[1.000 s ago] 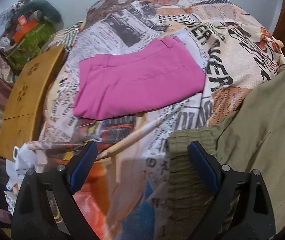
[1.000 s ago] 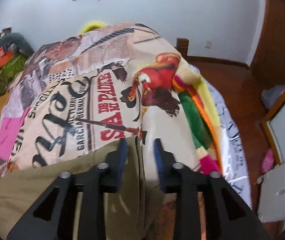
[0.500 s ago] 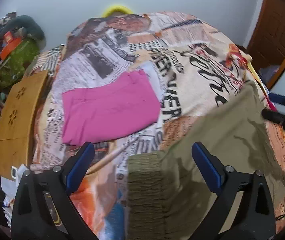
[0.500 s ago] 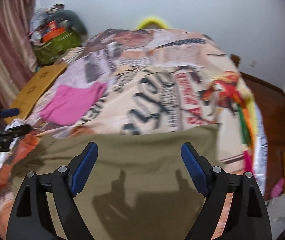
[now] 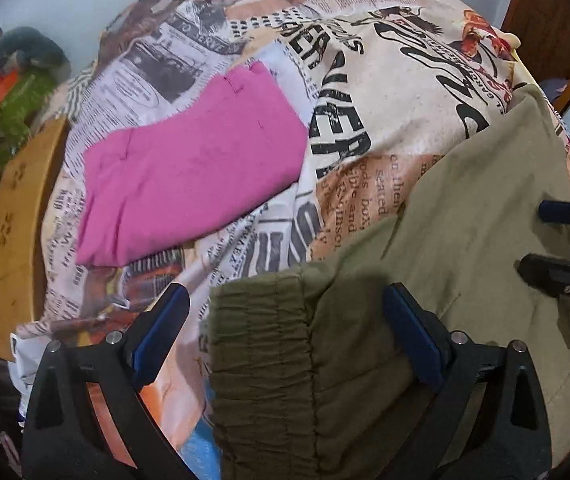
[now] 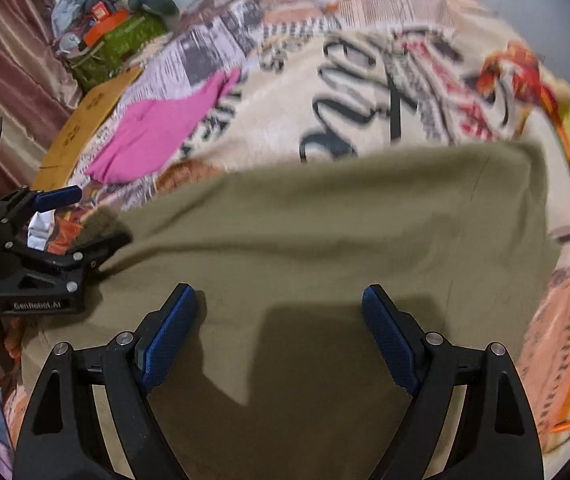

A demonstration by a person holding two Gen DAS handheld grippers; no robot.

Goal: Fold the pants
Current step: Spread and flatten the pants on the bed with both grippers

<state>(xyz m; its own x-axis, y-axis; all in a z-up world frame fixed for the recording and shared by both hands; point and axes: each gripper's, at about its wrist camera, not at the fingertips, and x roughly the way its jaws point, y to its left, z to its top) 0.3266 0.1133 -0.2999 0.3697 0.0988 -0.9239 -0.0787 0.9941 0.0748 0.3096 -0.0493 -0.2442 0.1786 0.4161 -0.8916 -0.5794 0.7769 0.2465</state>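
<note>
Olive-green pants [image 5: 465, 240] lie spread on the printed bedspread [image 5: 385, 92], with their gathered elastic waistband [image 5: 261, 336] nearest the left gripper. They also fill the lower half of the right wrist view [image 6: 345, 240]. My left gripper [image 5: 285, 332] is open and hovers over the waistband; it shows at the left of the right wrist view [image 6: 81, 216]. My right gripper [image 6: 281, 332] is open and empty above the pants' middle; it shows at the right edge of the left wrist view [image 5: 545, 240].
Folded pink pants [image 5: 189, 168] lie on the bedspread beyond the olive pair. A wooden board [image 5: 17, 208] runs along the bed's left side. A pile of bags and clothes [image 6: 113, 36] sits at the far left corner. A brown door [image 5: 545, 20] stands at right.
The right gripper has opened and let go of the pants' hem, then swung to face across the pants. Both grippers have moved in lower over the olive pants.
</note>
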